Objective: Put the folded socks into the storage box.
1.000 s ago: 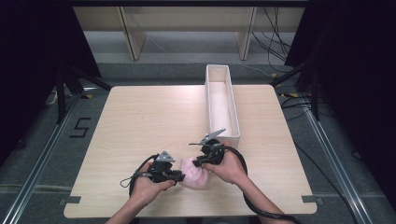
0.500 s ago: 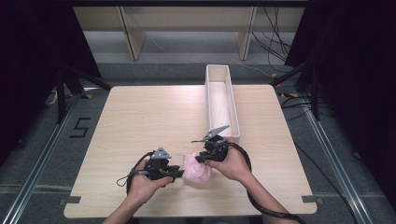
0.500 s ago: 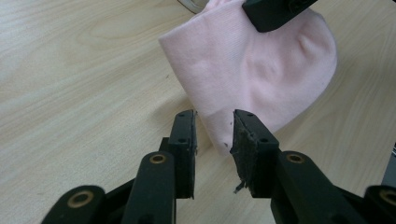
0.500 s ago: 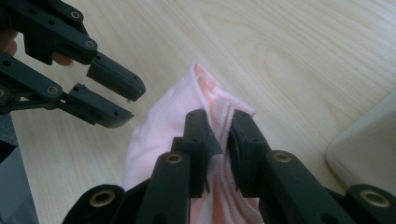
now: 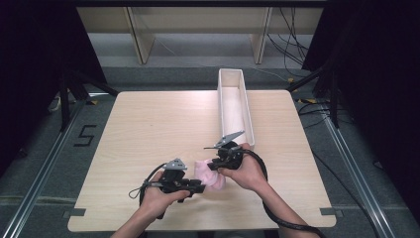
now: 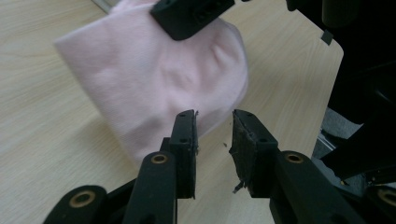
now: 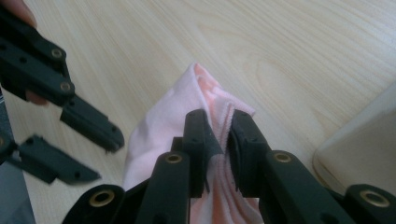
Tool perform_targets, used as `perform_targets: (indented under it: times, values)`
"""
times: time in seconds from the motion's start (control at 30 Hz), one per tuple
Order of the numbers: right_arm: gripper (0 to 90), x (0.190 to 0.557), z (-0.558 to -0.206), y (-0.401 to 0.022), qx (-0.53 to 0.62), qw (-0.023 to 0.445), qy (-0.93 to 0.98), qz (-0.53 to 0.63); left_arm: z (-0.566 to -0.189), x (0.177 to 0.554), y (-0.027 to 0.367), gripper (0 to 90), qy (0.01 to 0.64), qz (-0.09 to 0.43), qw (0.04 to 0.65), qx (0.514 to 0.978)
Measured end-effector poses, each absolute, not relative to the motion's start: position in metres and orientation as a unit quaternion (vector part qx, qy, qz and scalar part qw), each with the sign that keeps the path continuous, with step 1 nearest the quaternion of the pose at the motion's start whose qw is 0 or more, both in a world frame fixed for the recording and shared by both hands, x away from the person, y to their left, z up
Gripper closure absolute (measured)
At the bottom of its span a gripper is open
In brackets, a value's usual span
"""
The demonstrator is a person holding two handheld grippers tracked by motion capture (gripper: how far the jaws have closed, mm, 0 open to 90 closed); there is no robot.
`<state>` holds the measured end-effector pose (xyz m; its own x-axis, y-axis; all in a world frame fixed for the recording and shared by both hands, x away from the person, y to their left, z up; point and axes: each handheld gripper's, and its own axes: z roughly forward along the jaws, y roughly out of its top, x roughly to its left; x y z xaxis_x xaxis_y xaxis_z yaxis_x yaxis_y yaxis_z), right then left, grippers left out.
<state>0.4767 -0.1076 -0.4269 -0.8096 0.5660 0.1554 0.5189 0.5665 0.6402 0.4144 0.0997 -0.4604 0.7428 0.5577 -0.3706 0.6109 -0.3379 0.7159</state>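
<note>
Cloth (image 5: 208,173) at lower centre: right gripper (image 7: 219,135) pinches its edge; left gripper (image 6: 214,135), jaws just opened, has let go.

The right hand-held gripper (image 7: 218,140) is squeezed shut on the pink cloth (image 7: 163,135). The left hand-held gripper (image 6: 214,133), close beside it, has just been opening, with nothing between its jaws.

Even overhead light, perhaps slightly soft
</note>
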Motion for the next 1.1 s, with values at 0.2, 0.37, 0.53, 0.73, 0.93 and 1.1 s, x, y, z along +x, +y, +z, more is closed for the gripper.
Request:
perform_targets:
  times: [0.2,0.37,0.53,0.73,0.93,1.1]
  values:
    - [78.0,0.475,-0.423,-0.108,0.315,0.04,0.884,0.344,-0.463,0.422,0.093,70.7,0.36,-0.022,0.436,0.825]
    - [78.0,0.472,-0.42,-0.107,0.32,0.035,0.882,0.345,-0.469,0.426,0.089,71.1,0.371,-0.014,0.423,0.826]
    - [78.0,0.472,-0.417,-0.106,0.302,0.04,0.882,0.359,-0.471,0.43,0.087,71.8,0.375,-0.006,0.418,0.827]
    - [78.0,0.468,-0.412,-0.105,0.303,0.035,0.882,0.36,-0.473,0.434,0.084,72.1,0.386,0.009,0.412,0.825]
    - [77.9,0.466,-0.411,-0.104,0.299,0.038,0.88,0.367,-0.471,0.436,0.084,72.5,0.39,0.023,0.41,0.824]
    - [78.0,0.465,-0.408,-0.105,0.288,0.043,0.886,0.361,-0.471,0.436,0.085,72.8,0.392,0.02,0.406,0.825]
